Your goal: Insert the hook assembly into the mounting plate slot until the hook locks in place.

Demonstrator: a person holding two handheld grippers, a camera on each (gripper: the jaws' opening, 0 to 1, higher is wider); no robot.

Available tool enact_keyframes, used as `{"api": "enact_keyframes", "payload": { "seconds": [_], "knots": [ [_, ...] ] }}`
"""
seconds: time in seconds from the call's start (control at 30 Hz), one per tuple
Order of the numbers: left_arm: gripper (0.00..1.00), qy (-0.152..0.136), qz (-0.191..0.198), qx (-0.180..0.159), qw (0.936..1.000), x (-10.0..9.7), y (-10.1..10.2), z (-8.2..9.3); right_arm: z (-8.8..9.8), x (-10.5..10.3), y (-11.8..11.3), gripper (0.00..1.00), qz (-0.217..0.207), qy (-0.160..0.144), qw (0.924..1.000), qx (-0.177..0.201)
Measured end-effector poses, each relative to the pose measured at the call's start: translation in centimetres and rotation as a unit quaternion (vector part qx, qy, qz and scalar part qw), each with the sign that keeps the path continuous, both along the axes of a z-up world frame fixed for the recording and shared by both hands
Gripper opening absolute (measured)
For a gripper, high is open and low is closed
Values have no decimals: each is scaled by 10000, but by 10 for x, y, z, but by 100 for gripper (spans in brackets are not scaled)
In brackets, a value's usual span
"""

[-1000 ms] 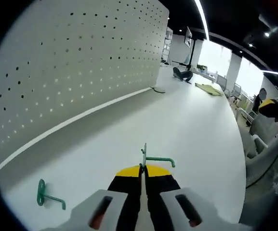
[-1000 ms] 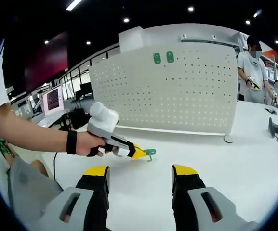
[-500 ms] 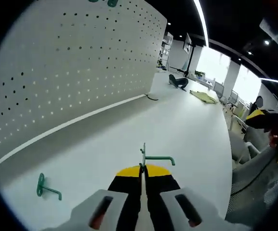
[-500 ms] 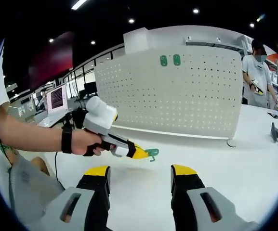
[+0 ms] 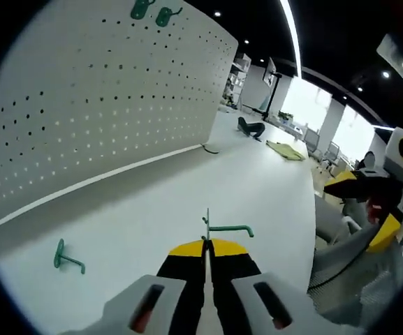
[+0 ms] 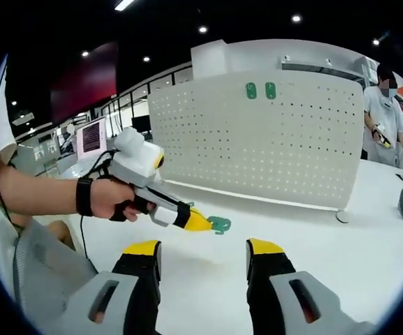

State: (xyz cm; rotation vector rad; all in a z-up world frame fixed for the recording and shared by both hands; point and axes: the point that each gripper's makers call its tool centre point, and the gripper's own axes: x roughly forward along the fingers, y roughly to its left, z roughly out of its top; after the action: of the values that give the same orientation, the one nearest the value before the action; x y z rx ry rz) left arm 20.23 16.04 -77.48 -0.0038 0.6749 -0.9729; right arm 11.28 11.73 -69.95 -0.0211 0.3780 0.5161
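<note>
The hook (image 5: 218,228) sat clamped in the left gripper (image 5: 207,246), above the table (image 5: 257,181) — pegboard (image 5: 96,91) at ten o'clock. The right gripper (image 6: 202,246) stood apart, empty. Best to keep the hook level and aim squarely at a hole.

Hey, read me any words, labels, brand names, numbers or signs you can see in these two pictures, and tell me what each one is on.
No text can be read in either view.
The monitor in the background of the right gripper view shows a pinkish screen; anything on it is too small and blurred to read.
The white pegboard, the green hook and the grippers carry no visible lettering.
</note>
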Motion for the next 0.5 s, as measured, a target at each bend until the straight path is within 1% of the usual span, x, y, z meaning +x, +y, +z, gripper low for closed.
{"api": "enact_keyframes", "payload": {
  "seconds": [0.1,0.23,0.4,0.5],
  "knots": [
    [1,1,27,-36,10000,-6,3,2,0,0,2,49,41,-13,10000,-3],
    [1,19,64,-75,9999,-9,5,2,-2,-2,4,48,119,20,9999,-38],
    [1,9,37,-173,9998,-18,5,8,-2,-3,3,48,148,-6,9999,-42],
    [1,73,0,-274,9996,-23,4,12,-3,-4,3,47,194,9,9998,-96]
  ]
}}
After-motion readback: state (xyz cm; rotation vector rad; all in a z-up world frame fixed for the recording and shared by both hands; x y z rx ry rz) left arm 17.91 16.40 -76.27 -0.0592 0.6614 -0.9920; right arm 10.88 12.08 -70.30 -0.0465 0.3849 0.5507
